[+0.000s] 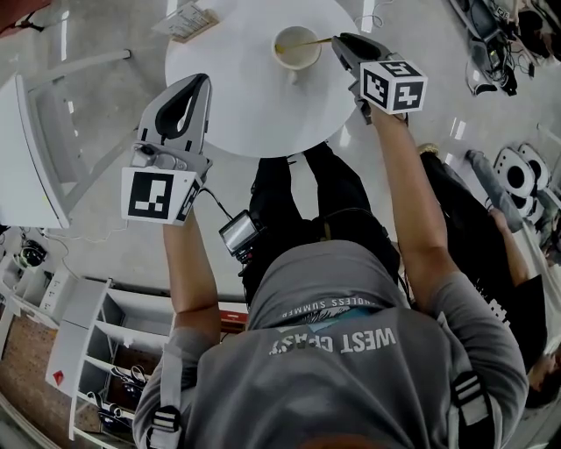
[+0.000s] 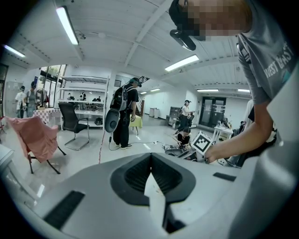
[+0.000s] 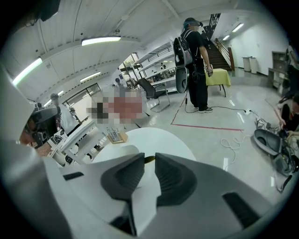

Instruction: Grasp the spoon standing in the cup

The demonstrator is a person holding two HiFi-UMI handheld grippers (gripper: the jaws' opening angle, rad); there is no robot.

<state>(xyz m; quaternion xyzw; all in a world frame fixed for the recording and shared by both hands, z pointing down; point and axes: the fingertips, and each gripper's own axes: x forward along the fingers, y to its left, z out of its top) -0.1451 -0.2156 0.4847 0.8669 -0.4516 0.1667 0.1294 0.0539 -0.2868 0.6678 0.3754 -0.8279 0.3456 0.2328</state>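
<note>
A white cup (image 1: 298, 48) stands at the far side of the round white table (image 1: 245, 96). A gold spoon (image 1: 314, 42) leans out of it to the right. My right gripper (image 1: 340, 42) is at the tip of the spoon's handle. In the right gripper view a bit of the gold spoon (image 3: 148, 159) shows in the narrow gap between the jaws of the right gripper (image 3: 149, 156); the pads do not visibly press on it. The cup itself is hidden behind the jaws there. My left gripper (image 1: 200, 83) hovers over the table's near left edge, shut and empty, pointing out into the room (image 2: 150, 161).
A small wooden holder (image 1: 188, 22) sits at the table's far left edge. A white chair (image 1: 35, 149) stands to the left and a shelf unit (image 1: 96, 351) at lower left. Gear lies on the floor at right (image 1: 517, 167). A person (image 3: 194, 65) stands beyond the table.
</note>
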